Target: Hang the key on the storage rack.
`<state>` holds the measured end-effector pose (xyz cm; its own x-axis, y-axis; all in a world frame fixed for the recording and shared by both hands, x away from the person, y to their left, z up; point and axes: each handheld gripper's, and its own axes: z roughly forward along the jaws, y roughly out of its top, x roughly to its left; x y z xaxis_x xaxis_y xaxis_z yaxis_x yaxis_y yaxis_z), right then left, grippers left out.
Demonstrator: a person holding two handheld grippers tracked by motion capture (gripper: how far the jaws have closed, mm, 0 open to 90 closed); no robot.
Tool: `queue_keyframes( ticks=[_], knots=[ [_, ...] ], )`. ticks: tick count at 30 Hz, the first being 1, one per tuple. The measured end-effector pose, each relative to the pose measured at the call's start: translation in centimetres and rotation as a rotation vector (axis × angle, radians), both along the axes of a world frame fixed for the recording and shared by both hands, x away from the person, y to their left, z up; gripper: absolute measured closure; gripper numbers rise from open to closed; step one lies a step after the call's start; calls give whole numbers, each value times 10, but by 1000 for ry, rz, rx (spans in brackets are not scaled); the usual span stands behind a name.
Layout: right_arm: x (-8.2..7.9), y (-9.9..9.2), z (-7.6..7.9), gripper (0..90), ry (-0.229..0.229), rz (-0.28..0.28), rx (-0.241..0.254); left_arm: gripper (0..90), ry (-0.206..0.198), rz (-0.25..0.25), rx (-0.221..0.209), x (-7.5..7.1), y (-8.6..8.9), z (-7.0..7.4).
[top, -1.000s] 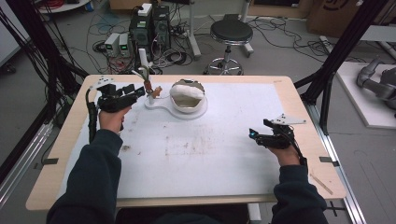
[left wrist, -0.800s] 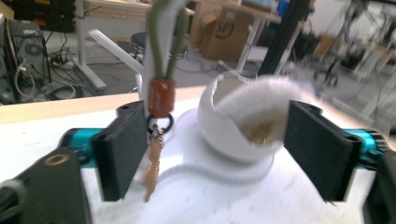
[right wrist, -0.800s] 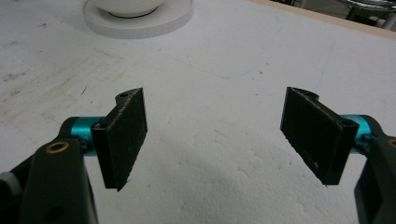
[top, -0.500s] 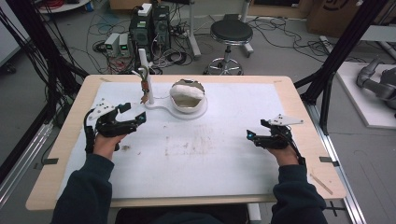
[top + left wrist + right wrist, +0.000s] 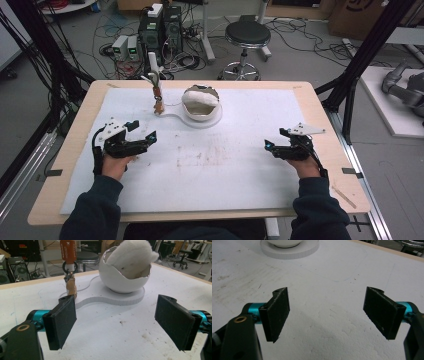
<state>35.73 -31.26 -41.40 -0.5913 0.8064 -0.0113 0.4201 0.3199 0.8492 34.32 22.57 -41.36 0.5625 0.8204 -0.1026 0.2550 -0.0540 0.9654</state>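
High view: bowl [image 5: 201,106] tilted toward open left gripper [image 5: 142,134].

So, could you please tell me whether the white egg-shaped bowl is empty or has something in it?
Not empty: the white egg-shaped bowl holds a fluffy white cloth that bulges above its rim.

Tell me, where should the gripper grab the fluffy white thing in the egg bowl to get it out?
Probably by the fluffy white wad's top, which bulges above the bowl's broken-looking rim. Come from above and a little from the person's side, where the rim dips lowest in the left gripper view. The bowl's walls hide the wad's lower part, so a side grab would likely hit them. It looks soft; a gentle pinch should do.
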Motion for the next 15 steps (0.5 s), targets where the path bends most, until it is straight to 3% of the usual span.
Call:
queue_keyframes(
  ticks=[15],
  knots=[
    [-5,-2,2,215,-16,-7,5,174,9,-3,-5,0,2,-1]
  ],
)
